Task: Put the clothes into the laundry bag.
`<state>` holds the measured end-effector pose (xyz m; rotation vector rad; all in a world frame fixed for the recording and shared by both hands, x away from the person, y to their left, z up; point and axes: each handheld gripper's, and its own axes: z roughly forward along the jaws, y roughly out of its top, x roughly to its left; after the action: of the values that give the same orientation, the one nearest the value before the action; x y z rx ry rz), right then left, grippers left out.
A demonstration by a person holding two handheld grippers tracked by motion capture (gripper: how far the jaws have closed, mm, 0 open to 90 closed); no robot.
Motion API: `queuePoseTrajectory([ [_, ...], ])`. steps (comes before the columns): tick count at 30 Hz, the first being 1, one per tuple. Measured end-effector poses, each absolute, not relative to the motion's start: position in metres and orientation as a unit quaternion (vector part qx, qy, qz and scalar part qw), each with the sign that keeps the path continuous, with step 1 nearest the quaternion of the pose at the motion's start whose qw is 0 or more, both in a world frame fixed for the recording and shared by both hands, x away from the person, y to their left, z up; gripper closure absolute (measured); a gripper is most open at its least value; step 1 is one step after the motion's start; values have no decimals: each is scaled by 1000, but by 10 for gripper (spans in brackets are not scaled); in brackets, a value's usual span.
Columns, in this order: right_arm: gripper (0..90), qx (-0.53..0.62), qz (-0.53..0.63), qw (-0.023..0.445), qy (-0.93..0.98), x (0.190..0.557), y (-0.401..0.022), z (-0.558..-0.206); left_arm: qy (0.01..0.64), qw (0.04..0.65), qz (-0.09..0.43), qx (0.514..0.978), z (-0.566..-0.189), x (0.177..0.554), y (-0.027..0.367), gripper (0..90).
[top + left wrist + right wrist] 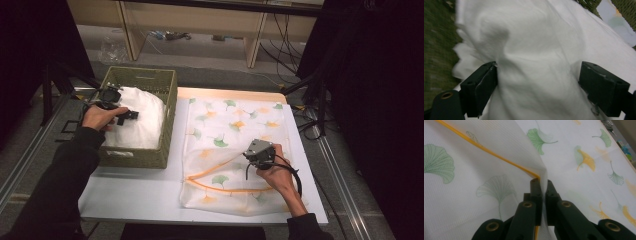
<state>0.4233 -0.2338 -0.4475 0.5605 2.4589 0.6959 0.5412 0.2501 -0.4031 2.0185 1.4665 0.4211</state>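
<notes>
Two grippers share the work: the right gripper has its fingers pinched on the mesh bag's orange-edged opening on the desk, while the left gripper, fingers spread wide, straddles white cloth in the basket. Best to gather a deep fold before closing, keeping the bag's mouth lifted.

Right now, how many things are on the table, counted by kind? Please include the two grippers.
Green woven basket: 1
White cloth inside the basket: 1
Mesh bag with leaf print and orange zipper: 1
Grippers: 2, the left gripper open around the white cloth, the right gripper shut on the mesh bag's edge
Total: 5
</notes>
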Motion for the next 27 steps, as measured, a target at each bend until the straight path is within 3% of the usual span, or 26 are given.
queuePoseTrajectory([
  [1, 891, 207, 257, 260, 907, 424, -234, -447, 550, 292, 145, 769, -407, 544, 244, 101],
  [3, 891, 212, 256, 259, 907, 422, -232, -447, 540, 295, 125, 778, -411, 546, 236, 0],
  [6, 890, 206, 255, 260, 908, 421, -233, -447, 524, 268, 155, 793, -411, 542, 231, 0],
  [8, 890, 201, 256, 261, 909, 422, -233, -447, 523, 249, 173, 797, -411, 542, 235, 68],
  [10, 889, 189, 251, 265, 912, 422, -233, -447, 546, 250, 160, 783, -411, 544, 245, 87],
  [11, 889, 191, 250, 267, 911, 422, -233, -447, 584, 252, 164, 754, -415, 547, 255, 50],
  [12, 889, 191, 250, 267, 911, 422, -233, -447, 584, 252, 164, 754, -415, 547, 255, 0],
  [13, 889, 190, 251, 268, 911, 422, -233, -447, 617, 248, 157, 731, -421, 550, 259, 0],
  [16, 888, 191, 252, 262, 912, 421, -233, -447, 623, 247, 95, 736, -437, 556, 265, 0],
  [18, 888, 201, 254, 259, 910, 420, -233, -447, 606, 253, 62, 752, -447, 557, 259, 0],
  [24, 888, 198, 253, 257, 911, 422, -232, -448, 552, 252, 34, 794, -451, 559, 242, 39],
  [27, 888, 195, 251, 256, 913, 422, -232, -448, 556, 227, 56, 798, -454, 559, 232, 0],
])
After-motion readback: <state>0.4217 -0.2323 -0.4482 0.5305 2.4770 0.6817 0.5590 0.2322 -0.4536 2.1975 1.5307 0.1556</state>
